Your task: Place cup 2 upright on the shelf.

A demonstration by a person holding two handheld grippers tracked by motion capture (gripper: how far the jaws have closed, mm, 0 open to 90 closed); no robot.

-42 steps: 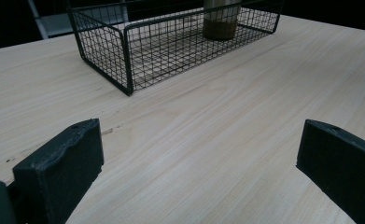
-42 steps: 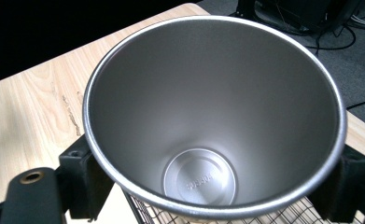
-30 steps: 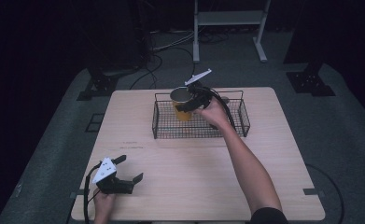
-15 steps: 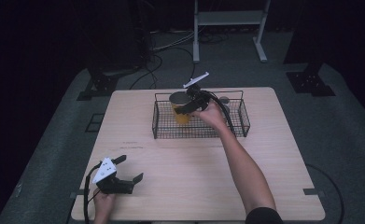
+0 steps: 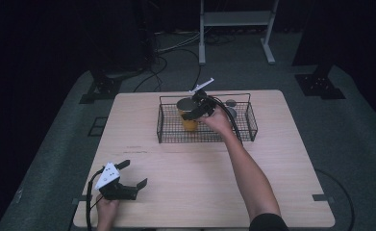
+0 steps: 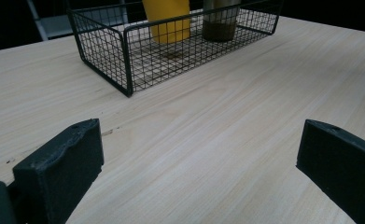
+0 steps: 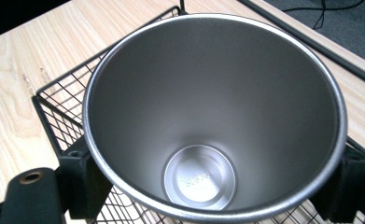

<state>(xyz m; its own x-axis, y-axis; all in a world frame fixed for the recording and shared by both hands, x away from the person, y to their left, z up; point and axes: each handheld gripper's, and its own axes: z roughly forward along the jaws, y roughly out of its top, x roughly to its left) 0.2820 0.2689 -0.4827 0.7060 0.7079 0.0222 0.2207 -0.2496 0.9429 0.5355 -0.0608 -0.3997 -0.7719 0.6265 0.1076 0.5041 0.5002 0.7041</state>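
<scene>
My right jaws (image 5: 191, 113) are clamped on the rim of the steel-lined yellow cup (image 5: 188, 119), held upright inside the wire basket (image 5: 205, 139) near its left wall, with free mesh floor to the right. My right forearm reaches far forward; my left jaws (image 5: 133, 175) stand apart, low over bare worktop (image 5: 272, 183) near its front-left edge.

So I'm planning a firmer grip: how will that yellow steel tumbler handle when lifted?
The tumbler looks rigid, so it likely won't flex. Its smooth tapered wall may slip between the right gripper's fingers. Empty inside, it is probably light.
</scene>
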